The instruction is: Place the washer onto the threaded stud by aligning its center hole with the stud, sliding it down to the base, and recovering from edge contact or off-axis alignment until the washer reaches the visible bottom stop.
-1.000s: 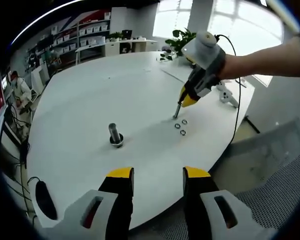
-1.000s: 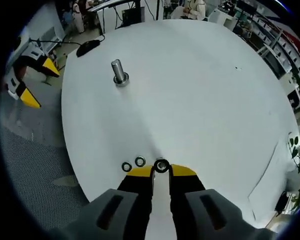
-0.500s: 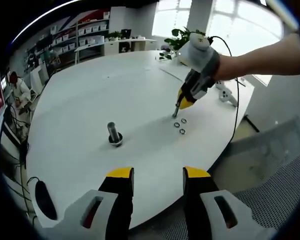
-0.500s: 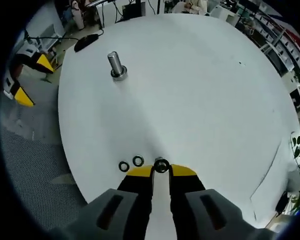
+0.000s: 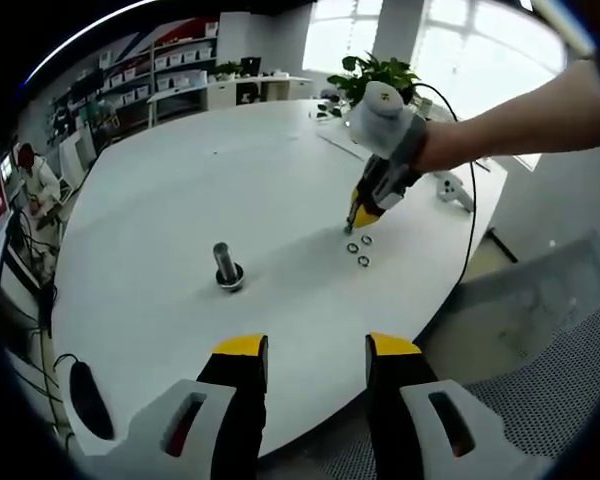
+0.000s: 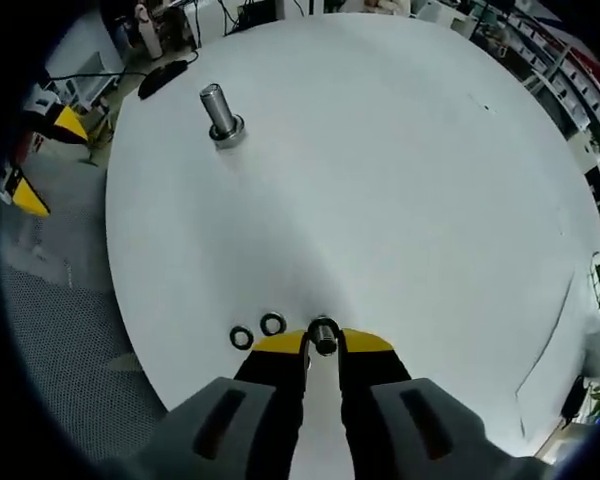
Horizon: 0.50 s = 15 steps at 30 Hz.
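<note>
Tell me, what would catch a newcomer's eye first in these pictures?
Probably the right gripper, its yellow-tipped jaws pinching a small washer at the near edge of the big white table. Two more washers lie just beside it, and a metal stud stands upright across the table. The left gripper hangs open off the table's edge.

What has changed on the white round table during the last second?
The right gripper, shut on one small metal ring washer, has lifted it off the white round table. The two other washers, the upright grey threaded stud and the open left gripper stayed.
</note>
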Tool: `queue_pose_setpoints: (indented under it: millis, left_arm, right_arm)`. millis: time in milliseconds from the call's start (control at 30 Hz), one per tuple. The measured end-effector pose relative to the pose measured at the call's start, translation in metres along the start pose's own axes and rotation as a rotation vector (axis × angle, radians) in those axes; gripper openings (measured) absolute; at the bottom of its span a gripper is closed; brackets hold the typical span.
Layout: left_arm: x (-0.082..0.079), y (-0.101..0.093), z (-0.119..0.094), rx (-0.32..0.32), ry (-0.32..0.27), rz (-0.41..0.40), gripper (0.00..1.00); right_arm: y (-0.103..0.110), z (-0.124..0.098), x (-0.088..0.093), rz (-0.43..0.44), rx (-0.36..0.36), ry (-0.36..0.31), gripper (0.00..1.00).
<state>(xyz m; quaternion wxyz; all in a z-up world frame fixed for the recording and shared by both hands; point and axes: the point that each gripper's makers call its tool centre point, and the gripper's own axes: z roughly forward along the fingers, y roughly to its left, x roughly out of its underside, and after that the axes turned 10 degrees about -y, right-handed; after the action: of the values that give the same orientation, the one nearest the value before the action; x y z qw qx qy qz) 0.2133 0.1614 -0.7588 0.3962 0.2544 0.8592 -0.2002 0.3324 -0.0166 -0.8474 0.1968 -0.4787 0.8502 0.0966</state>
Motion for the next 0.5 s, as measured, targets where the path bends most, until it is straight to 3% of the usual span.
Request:
queue_pose_setpoints:
  millis: [500]
  left_arm:
    - [0.0,0.0,0.0,-0.002,-0.001,-0.003,0.37]
  right_arm:
    - [0.001,0.009,0.013,0.019,-0.003,0.019,0.14]
